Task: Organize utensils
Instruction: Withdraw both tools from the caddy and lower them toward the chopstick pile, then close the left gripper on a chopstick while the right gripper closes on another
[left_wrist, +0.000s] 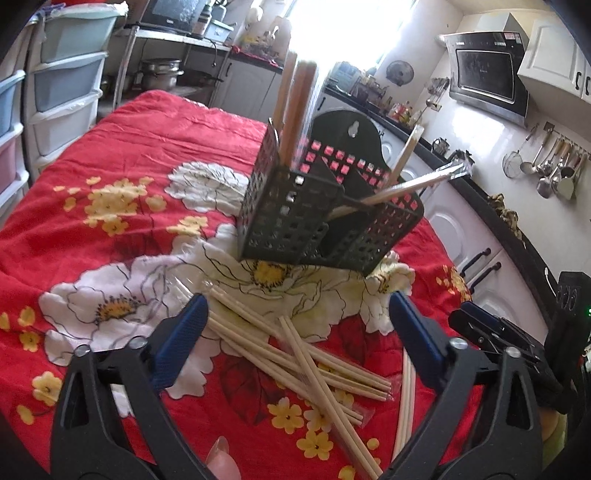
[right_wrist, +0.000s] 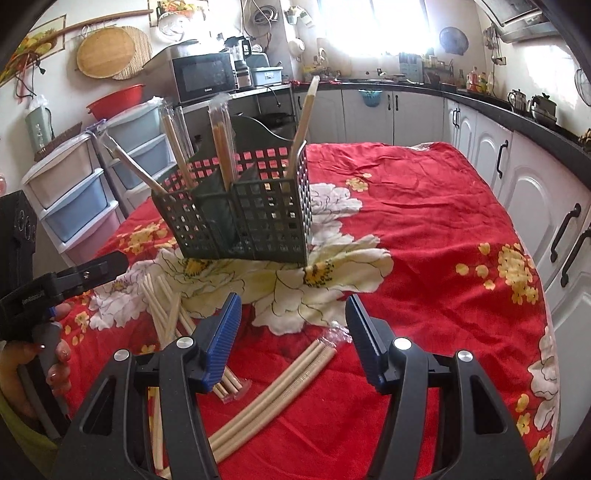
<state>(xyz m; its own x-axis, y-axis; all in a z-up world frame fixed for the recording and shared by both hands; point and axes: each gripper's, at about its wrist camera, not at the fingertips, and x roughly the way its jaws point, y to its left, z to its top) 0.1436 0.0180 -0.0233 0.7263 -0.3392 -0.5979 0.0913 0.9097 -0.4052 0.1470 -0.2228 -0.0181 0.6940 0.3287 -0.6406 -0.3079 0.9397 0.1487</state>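
Note:
A black perforated utensil caddy stands on the red floral cloth, with several wrapped chopstick pairs standing or leaning in its compartments. A loose pile of pale chopsticks lies on the cloth in front of it. My left gripper is open and empty, hovering just above that pile. My right gripper is open and empty above a wrapped pair of chopsticks that lies on the cloth between and below its fingers. The left gripper shows at the left edge of the right wrist view.
The table under the red floral cloth fills both views. Stacked plastic drawers stand to the left of it. White kitchen cabinets with a black counter run along the right. Ladles hang on the wall.

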